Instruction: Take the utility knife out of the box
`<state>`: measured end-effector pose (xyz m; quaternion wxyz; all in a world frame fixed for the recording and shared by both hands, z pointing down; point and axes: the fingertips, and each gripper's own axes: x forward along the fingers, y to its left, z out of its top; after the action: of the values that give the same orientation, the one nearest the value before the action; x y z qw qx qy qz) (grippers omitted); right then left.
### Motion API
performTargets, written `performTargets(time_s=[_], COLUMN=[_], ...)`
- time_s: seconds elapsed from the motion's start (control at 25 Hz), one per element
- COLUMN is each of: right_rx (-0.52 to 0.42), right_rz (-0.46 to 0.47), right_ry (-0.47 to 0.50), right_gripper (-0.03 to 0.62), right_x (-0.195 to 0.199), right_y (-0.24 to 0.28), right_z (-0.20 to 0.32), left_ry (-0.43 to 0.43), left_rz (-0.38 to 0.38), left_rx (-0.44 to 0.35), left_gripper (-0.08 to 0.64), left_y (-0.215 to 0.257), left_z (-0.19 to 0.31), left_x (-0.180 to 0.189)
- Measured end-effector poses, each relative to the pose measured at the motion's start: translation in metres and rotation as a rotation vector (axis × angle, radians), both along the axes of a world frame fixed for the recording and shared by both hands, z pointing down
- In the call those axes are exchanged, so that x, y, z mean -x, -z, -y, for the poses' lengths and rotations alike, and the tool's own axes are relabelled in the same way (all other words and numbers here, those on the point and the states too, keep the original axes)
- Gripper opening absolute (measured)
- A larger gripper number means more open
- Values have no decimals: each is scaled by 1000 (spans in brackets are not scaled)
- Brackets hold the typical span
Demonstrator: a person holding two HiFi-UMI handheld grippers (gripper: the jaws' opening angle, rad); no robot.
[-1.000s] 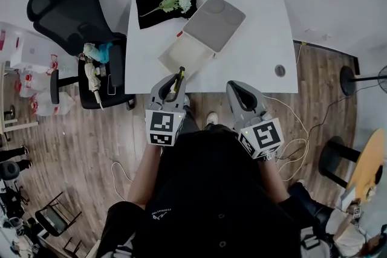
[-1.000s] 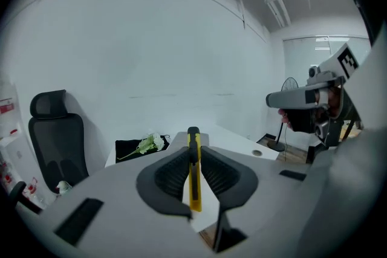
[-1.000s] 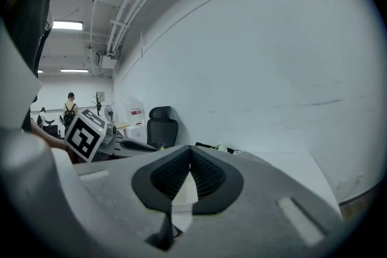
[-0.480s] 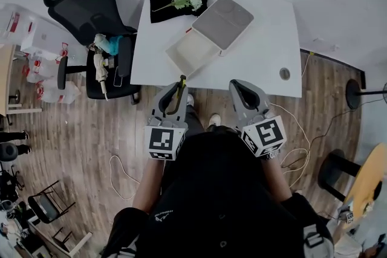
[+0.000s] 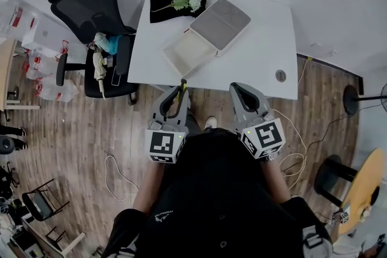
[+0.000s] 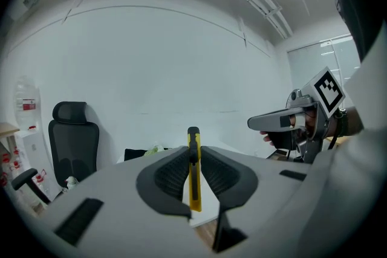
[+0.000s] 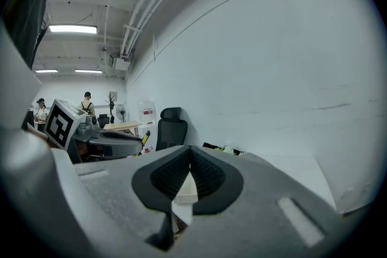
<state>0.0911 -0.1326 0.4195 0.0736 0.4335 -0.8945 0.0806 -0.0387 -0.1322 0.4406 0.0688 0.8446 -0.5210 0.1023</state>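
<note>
Head view: utility knife (image 5: 182, 83) mostly hidden by left gripper (image 5: 176, 91), tip showing

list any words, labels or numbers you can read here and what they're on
No text can be read in any view.
Shirt logo: white print, too small to read.
Red label on a white container: blurred.
Marker cubes on the left gripper and right gripper: square patterns only, no letters.
Utility knife: yellow, no print visible.
</note>
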Motion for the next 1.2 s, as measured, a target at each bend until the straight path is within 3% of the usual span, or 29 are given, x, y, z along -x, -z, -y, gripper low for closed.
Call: performTargets(time_s=[0.44, 1.2], right_rx=[-70, -300], right_rz=[-17, -54], right_ry=[11, 90], right_gripper=[5, 5], right_x=[-14, -13], right_y=[23, 122], right_z=[6, 37], left_ry=[12, 7], left_rz=[21, 31], left_rx=[-60, -270], left_gripper=[60, 61], left_y=[28, 129], left_z=[10, 38], left_x=[-6, -14])
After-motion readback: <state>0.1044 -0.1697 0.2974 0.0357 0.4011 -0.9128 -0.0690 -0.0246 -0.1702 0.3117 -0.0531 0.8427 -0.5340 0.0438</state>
